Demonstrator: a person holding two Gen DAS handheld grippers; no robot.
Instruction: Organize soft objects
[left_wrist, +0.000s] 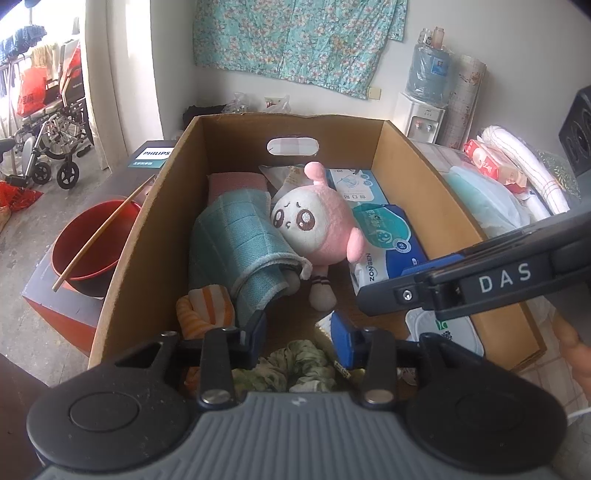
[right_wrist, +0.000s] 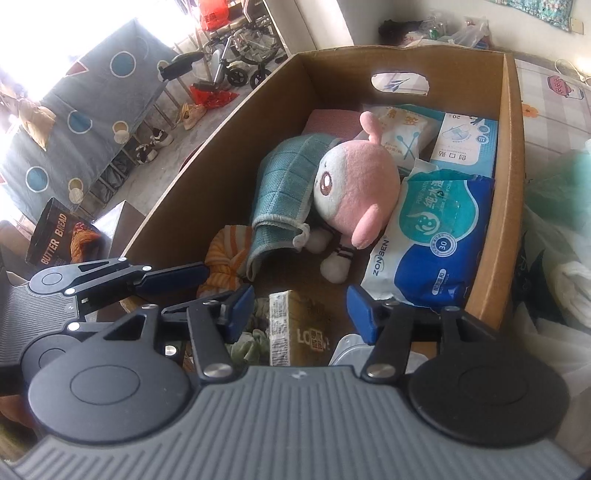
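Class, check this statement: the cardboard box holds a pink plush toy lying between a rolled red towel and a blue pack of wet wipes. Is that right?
One detail is wrong: the rolled towel is teal, not red. The left wrist view shows it beside the pink plush toy, with the blue pack of wet wipes on the toy's other side, all inside the cardboard box.

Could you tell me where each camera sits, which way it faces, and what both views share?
Left wrist: on the left gripper, looking down into the cardboard box; the right gripper's finger crosses at right.
Right wrist: on the right gripper, facing down into the box from its near end; the left gripper shows at left.
Shared: pink plush toy, teal towel, wipes pack.
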